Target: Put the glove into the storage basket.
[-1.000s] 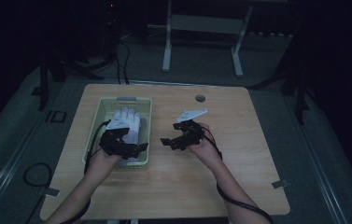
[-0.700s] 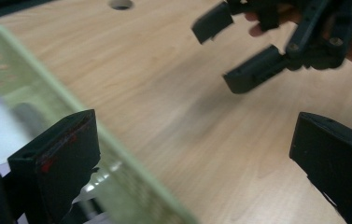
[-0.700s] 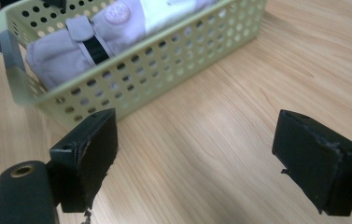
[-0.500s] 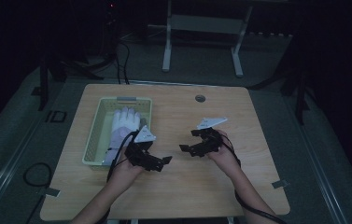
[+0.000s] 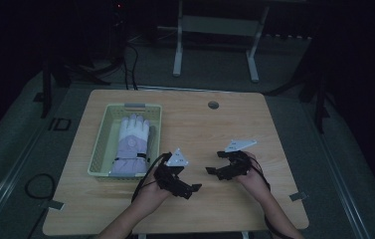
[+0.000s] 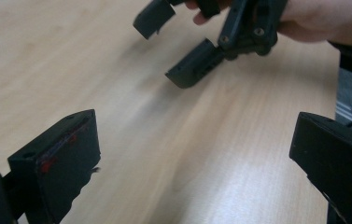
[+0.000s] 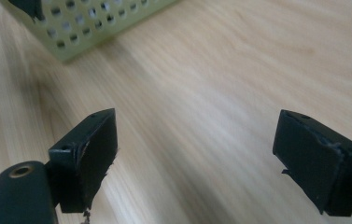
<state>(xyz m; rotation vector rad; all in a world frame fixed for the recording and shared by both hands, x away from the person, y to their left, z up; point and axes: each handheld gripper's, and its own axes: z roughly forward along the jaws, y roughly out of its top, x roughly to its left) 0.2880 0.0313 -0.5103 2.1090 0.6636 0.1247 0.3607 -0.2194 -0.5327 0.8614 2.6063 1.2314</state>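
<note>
The white-and-lilac padded fabric glove (image 5: pixel 131 144) in the pale green perforated plastic basket (image 5: pixel 100 144) looks soft, light; probably grip its cuff. Both tongs, left (image 5: pixel 193 189) and right (image 5: pixel 214 163), gape empty.

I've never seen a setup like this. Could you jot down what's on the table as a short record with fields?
Table: light wood, with a small round hole near the far edge
Basket: pale green, perforated, at the table's left
Inside basket: a white and lilac glove, lying flat
Left gripper: jaws apart, holding nothing, over bare wood
Right gripper: jaws apart, holding nothing, facing the left one
</note>
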